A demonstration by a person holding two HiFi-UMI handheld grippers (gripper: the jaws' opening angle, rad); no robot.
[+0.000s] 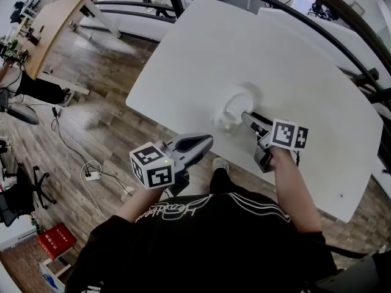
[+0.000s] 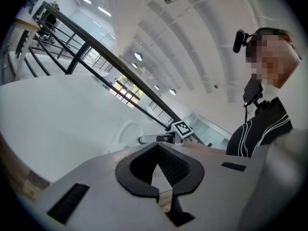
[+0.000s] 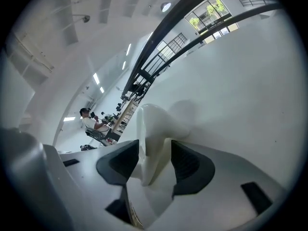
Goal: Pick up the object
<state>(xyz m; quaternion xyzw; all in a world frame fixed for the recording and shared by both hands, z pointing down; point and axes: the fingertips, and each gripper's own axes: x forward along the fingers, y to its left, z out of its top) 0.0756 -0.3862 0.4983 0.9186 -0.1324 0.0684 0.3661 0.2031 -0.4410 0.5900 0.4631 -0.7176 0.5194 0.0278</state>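
Note:
A white, rounded, cup-like object sits on the white table near its front edge. My right gripper reaches to it from the right. In the right gripper view a thin white part of the object stands between the dark pads, and the right gripper is open around it with a small gap on either side. My left gripper hangs in front of the table edge, above the floor, shut and empty. The left gripper view shows that gripper pointing at the object and at the right gripper.
A dark metal railing arcs behind the table. Wooden floor lies left of it, with a power strip and cables, an office chair and a red crate. The table's front edge runs just past my left gripper.

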